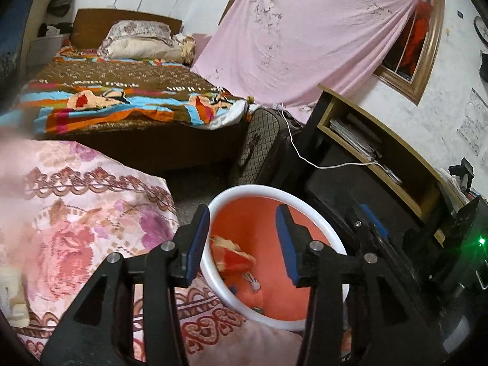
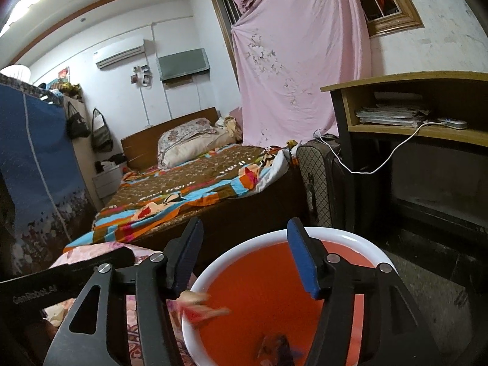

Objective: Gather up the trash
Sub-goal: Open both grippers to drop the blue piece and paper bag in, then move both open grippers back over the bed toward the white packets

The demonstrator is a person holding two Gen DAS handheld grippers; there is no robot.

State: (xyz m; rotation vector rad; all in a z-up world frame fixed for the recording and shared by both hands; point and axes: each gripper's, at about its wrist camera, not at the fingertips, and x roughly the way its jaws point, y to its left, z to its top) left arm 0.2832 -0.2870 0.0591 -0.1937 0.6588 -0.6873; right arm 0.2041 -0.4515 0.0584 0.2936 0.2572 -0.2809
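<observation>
While both tools hung over the mouth of the bin, the step in hand looked to me like the drop itself, and doing it well meant keeping each tool above the opening until its scrap had fallen clear of the pads, not drawing away sideways while anything might cling. The left tool point(image 1: 244, 241) stood with its blue pads apart and nothing between them; below and between them, inside the bin point(image 1: 308, 210), a crumpled red and yellow wrapper point(image 1: 231, 253) lay against the near-left wall, close under the left pad but not touching it as far as I could tell. The right tool point(image 2: 247, 259) was likewise spread, wider if anything, with no thing pressed between its pads; a blurred pale and red scrap point(image 2: 201, 305) showed just under its left pad, over the near-left rim of the bin, and I judged it to be falling, though the blur left that uncertain. Something darker lay at the bottom of the bin, too smeared to name. The bin, orange inside with a white rim, stood on the floor hard against the flowered pink quilt point(image 1: 76, 222) on its left. A little farther off stood a quilted suitcase point(image 1: 262, 140) beside a dark desk with papers on its shelf point(image 1: 353, 134), then the bed with the bright striped blanket point(image 1: 122, 91), and beyond it the pink curtain point(image 1: 305, 36) across the window.
</observation>
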